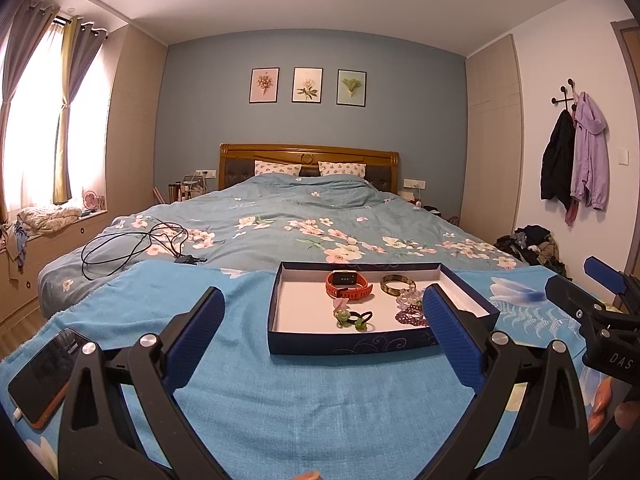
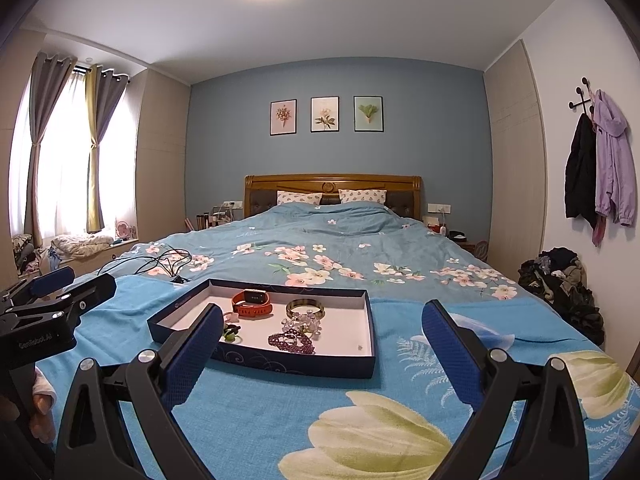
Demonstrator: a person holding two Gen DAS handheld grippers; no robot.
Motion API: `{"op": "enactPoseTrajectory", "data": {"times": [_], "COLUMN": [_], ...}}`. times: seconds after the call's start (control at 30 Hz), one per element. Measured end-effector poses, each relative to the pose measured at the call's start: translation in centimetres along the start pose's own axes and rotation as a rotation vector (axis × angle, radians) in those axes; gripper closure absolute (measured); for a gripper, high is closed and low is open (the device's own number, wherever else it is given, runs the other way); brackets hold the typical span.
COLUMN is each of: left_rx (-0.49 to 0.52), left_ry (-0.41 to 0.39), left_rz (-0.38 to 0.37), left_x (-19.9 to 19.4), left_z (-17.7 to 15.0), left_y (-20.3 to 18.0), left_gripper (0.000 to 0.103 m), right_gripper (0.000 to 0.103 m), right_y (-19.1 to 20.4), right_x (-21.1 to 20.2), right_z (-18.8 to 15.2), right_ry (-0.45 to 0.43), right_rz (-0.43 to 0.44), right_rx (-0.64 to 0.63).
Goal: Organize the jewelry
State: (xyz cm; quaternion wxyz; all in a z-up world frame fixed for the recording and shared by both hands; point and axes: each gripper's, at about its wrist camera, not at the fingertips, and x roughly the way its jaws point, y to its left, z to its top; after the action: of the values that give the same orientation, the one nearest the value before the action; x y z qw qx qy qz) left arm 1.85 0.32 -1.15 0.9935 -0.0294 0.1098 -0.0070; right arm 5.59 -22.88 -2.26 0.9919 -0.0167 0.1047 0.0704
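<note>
The jewelry sits in a shallow dark-blue box (image 2: 362, 362) on the blue towel (image 1: 304, 408) spread over the foot of the bed (image 1: 304, 208). Inside we see an orange watch (image 2: 252, 303) at the back, a gold bangle (image 2: 305, 307) to its right, a clear bead bracelet (image 2: 302, 325) just in front of the bangle, a purple bead bracelet (image 2: 291, 342) nearest the front wall, and green hair ties (image 1: 352, 318) at the left.

We hold the left gripper (image 1: 322, 334) and the right gripper (image 2: 322, 344) short of the box, both spread wide and empty. We judge the sorting either not started or between pieces.

The next move calls for picking one piece, probably the purple bracelet nearest us, and lowering the fingers past the box wall. The two bead bracelets lie close enough that they may snag.

A phone (image 1: 38, 376) lies at the left, a black cable (image 1: 132, 248) further up the bed.
</note>
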Motion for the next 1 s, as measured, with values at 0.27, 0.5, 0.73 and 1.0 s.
{"op": "enactPoseTrajectory", "data": {"times": [0.27,0.5,0.73,1.0], "left_rx": [0.0,0.002,0.003,0.004], "left_ry": [-0.001,0.0,0.006,0.004], "left_rz": [0.001,0.002,0.003,0.004], "left_x": [-0.12,0.04,0.3,0.29], "left_z": [0.02,-0.05,-0.14,-0.13], "left_y": [-0.07,-0.12,-0.17,-0.19], "left_gripper": [0.005,0.005,0.005,0.005], "right_gripper": [0.007,0.007,0.007,0.007], "right_y": [-0.06,0.02,0.19,0.16], "right_x": [-0.04,-0.13,-0.44,-0.31], "right_z": [-0.24,-0.37,-0.33,-0.2], "right_ry": [-0.005,-0.003,-0.005,-0.004], "right_rz": [-0.002,-0.001,-0.003,-0.001], "right_rx": [0.001,0.003,0.001,0.002]}}
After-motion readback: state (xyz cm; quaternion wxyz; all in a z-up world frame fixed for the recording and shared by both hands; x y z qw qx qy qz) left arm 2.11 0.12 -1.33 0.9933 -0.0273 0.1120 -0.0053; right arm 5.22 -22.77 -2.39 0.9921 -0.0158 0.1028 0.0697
